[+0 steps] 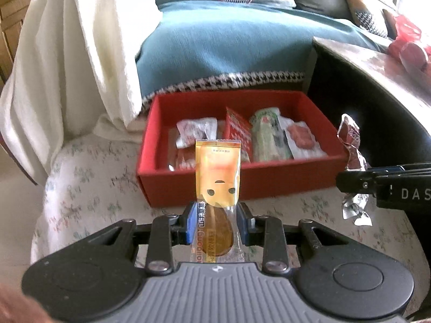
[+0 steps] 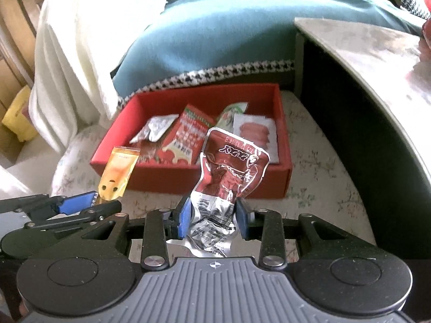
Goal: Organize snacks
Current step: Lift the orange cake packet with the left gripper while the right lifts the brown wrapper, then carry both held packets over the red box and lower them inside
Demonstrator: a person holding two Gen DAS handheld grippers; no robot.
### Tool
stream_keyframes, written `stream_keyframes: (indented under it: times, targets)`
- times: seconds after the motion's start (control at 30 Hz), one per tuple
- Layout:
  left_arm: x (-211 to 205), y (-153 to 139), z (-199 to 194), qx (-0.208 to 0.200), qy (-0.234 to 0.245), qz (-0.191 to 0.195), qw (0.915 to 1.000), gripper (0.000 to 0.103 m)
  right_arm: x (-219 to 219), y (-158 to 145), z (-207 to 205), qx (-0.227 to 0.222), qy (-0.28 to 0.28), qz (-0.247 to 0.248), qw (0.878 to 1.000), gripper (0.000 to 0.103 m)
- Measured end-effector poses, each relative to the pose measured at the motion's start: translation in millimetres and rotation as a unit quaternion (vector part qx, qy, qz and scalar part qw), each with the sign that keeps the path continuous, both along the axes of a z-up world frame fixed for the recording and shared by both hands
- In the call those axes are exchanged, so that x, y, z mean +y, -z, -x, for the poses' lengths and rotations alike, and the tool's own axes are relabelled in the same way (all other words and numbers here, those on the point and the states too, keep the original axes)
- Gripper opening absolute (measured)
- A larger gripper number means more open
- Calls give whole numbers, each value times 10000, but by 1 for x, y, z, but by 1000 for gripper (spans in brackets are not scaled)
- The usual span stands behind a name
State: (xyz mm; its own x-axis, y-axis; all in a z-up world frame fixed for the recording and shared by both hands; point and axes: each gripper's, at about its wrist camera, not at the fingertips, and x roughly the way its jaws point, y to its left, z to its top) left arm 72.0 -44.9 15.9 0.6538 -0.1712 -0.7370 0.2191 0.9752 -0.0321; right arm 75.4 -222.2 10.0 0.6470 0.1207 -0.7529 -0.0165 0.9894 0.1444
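While the left tongs (image 1: 216,223) pinch the lower half of a slim orange-yellow snack sachet with a cartoon face (image 1: 218,175), that sachet stands upright at the centre of the left wrist view, just in front of the near wall of a shallow red cardboard box (image 1: 188,185). The right tongs (image 2: 214,216) are pressed onto a crumpled dark-red and silver foil snack packet (image 2: 231,175), held upright in the middle of the right wrist view, also short of the box's front wall. Inside the box lie several wrapped snacks: a small white-and-silver pouch (image 1: 195,132) toward the left, a red printed packet (image 1: 238,132) in the middle, a green-and-white packet (image 1: 269,137) beside it, and a clear wrapper with a reddish slice (image 1: 301,140) on the right. The box rests on a pale floral-print cushion (image 1: 89,188). Behind it, filling the upper centre, is a teal blanket with a houndstooth border (image 1: 223,48). A grey marbled desk (image 1: 382,67) occupies the upper right.
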Motion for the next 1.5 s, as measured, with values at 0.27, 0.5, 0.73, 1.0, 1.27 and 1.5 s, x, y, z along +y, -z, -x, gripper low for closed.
stream_keyframes:
  times: [0.27,0.5,0.73,1.0,1.27,1.5]
  targets:
    - [3,-6,-22,-122,-110,2,9999,25,-2,-12,-19,-254,104,-6,9996,43]
    - [2,-9,-36,-233,-150,-14,9996,25,-1,-14,-32,-341,155,52,9993,43]
    - [-1,-14,-50,-354,-177,-71,9992,25,-4,-15,-49,-397,236,88,9989,43]
    - [-2,-14,-73,-401,-249,-97,9988,25,-6,-9,-68,-334,270,183,9989,43]
    - [-5,-9,-89,-370,-293,-156,9988,25,-8,-3,-84,-278,302,261,9988,43]
    - [-14,-7,-102,-403,-228,-245,9986,25,-10,3,-94,-240,347,339,9985,43]
